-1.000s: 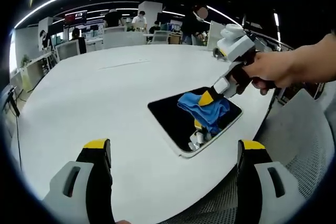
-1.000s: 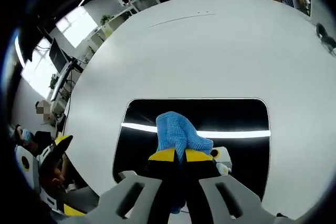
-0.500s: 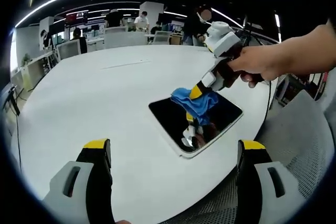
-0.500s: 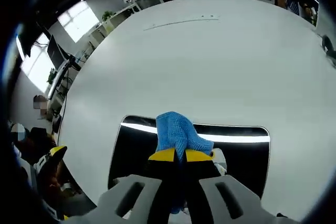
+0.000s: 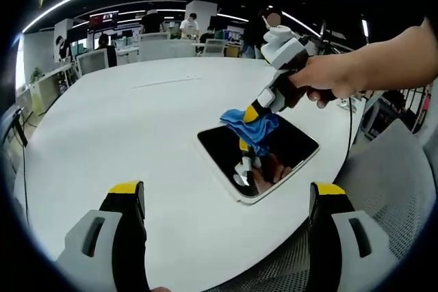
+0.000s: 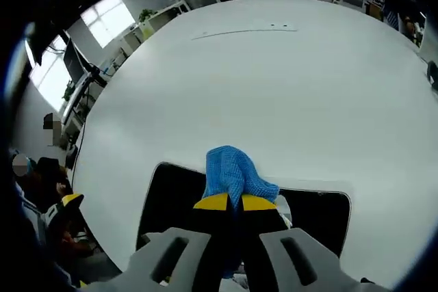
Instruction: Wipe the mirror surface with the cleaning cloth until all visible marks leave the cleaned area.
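A rectangular mirror (image 5: 274, 155) (image 6: 171, 196) with a white rim lies flat on the big white table (image 5: 123, 121) (image 6: 274, 87), near its edge. A blue cleaning cloth (image 5: 252, 125) (image 6: 231, 176) presses on the mirror's far edge. My right gripper (image 6: 231, 202) (image 5: 254, 111) is shut on the cloth, held by a person's hand (image 5: 328, 80). The mirror reflects the gripper and hand. My left gripper (image 5: 224, 200) hangs open well short of the mirror, above the table's near side, holding nothing.
Past the table's near edge runs grey floor (image 5: 404, 189). Desks, chairs and several people (image 5: 181, 27) stand in the office far behind. A cable (image 5: 352, 128) hangs off the table edge at the right.
The right gripper has drawn the cloth across the mirror from its middle to its far edge. The left gripper has stayed put.
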Demonstrator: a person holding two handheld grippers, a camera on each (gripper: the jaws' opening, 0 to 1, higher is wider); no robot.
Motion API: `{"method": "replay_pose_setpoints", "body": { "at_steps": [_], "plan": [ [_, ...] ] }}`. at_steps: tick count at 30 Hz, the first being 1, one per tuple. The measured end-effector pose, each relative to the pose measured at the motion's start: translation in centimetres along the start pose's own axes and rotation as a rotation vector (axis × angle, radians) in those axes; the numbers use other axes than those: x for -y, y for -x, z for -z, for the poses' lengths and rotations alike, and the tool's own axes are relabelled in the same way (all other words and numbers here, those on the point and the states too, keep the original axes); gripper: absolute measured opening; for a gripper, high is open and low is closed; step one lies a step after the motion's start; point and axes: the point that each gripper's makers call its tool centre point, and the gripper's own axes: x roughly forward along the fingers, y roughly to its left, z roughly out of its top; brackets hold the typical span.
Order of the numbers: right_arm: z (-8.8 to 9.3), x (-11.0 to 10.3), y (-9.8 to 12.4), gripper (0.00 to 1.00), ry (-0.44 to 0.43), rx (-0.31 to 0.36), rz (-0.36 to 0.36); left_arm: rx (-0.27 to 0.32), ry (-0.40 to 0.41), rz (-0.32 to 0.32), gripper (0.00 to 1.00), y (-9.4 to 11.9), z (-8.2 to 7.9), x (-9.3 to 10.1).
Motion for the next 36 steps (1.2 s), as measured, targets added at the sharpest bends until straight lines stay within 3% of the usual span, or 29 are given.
{"method": "replay_pose_setpoints", "body": {
  "at_steps": [11, 20, 36],
  "plan": [
    [0.0, 0.1, 0.0, 0.00, 0.016, 0.002, -0.016, -0.011, -0.010, 0.004, 0.99, -0.2, 0.3, 0.0],
    [0.1, 1.4, 0.4, 0.00, 0.013, 0.010, -0.004, -0.036, -0.017, 0.008, 0.99, -0.2, 0.7, 0.1],
    [0.4, 4.0, 1.3, 0.00, -0.004, 0.015, 0.033, -0.030, -0.017, 0.019, 0.99, -0.2, 0.5, 0.4]
  ]
}}
